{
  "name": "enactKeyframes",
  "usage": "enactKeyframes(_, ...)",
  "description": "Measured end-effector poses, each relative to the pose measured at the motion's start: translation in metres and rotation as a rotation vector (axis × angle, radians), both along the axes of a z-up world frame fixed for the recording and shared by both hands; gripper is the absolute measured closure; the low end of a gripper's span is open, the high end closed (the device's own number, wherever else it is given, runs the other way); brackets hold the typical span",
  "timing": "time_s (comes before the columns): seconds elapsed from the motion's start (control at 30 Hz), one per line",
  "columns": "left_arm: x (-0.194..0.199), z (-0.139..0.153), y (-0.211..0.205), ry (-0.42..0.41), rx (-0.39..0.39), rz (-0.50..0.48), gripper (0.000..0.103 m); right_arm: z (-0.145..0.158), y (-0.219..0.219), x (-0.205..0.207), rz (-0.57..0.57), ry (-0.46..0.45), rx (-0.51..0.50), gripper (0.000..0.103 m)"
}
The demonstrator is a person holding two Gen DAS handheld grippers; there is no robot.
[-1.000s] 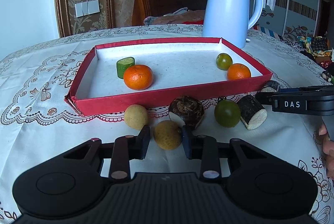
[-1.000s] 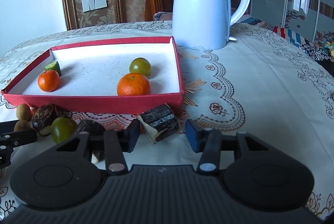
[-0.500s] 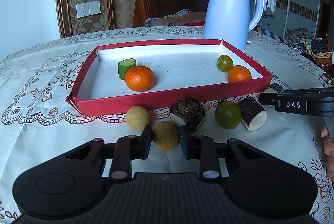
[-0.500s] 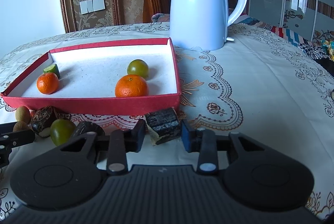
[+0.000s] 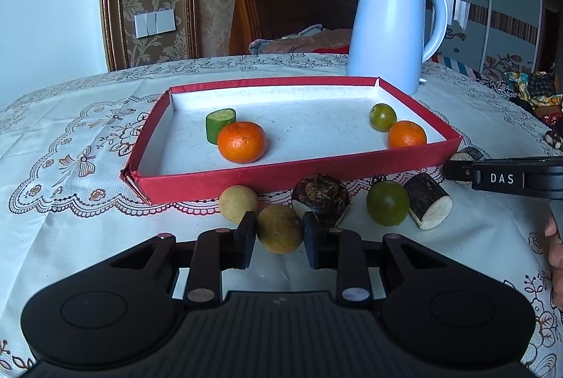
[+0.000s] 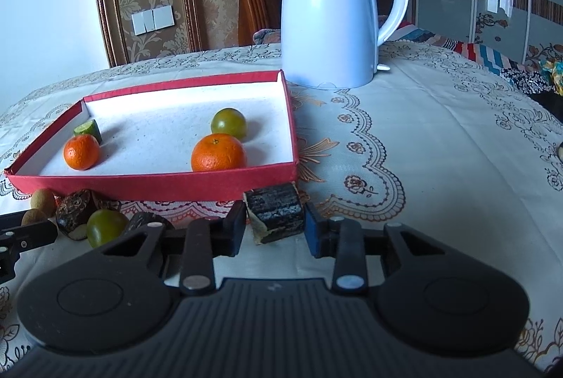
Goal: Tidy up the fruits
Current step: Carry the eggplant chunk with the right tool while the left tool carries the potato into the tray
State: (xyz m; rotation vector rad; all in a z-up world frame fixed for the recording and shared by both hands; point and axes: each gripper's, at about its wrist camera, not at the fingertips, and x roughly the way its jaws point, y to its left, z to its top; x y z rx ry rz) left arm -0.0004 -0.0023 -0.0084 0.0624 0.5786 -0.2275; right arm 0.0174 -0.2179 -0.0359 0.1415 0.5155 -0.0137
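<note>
A red tray [image 5: 299,174] [image 6: 151,181] with a white floor holds two oranges [image 5: 241,142] [image 5: 406,134], a green fruit [image 5: 383,117] and a cucumber piece [image 5: 219,125]. In front of it, on the cloth, my left gripper [image 5: 279,239] is shut on a tan round fruit [image 5: 279,228]. Beside it lie another tan fruit [image 5: 238,203], a brown water chestnut [image 5: 321,198], a green fruit [image 5: 387,202] and a dark sugarcane piece [image 5: 428,200]. My right gripper [image 6: 275,228] is shut on a second dark sugarcane piece [image 6: 276,217] by the tray's near right corner.
A pale blue electric kettle [image 5: 394,29] [image 6: 330,15] stands behind the tray's far right corner. A lace-patterned tablecloth [image 6: 422,145] covers the round table. A person's hand [image 5: 555,247] shows at the right edge of the left wrist view. A wooden chair [image 5: 281,12] is behind the table.
Both grippers' jaws have drawn together: the left onto the tan fruit, the right onto the sugarcane piece. Neither hand has shifted.
</note>
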Motion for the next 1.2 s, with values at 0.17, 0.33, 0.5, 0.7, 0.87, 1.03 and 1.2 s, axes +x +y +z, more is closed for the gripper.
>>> enactKeyframes(0.17,0.0,0.002,0.001,-0.015,-0.006,0.013,0.075,0.001,-0.002,-0.003,-0.011,-0.02,0.007,0.07)
enactKeyframes(0.33,0.0,0.003,0.004,-0.025,-0.012,0.031,0.075,0.001,-0.004,-0.005,-0.026,-0.035,0.016,0.07)
enactKeyframes(0.5,0.002,0.004,0.003,-0.029,-0.004,0.046,0.075,0.002,-0.006,-0.007,-0.037,-0.047,0.022,0.07)
enactKeyframes(0.7,0.003,0.01,0.001,-0.041,0.012,0.06,0.075,0.006,-0.004,-0.012,-0.042,-0.079,0.012,0.07)
enactKeyframes(0.87,0.005,0.019,0.001,-0.055,0.003,0.071,0.075,0.014,0.002,-0.009,-0.024,-0.092,-0.009,0.07)
enactKeyframes(1.03,0.017,0.028,-0.002,-0.054,-0.007,0.068,0.075,0.026,0.009,-0.002,-0.009,-0.115,-0.032,0.07)
enactKeyframes(1.2,0.038,0.033,-0.007,-0.055,0.001,0.088,0.075,0.034,0.014,0.014,0.016,-0.114,-0.019,0.07)
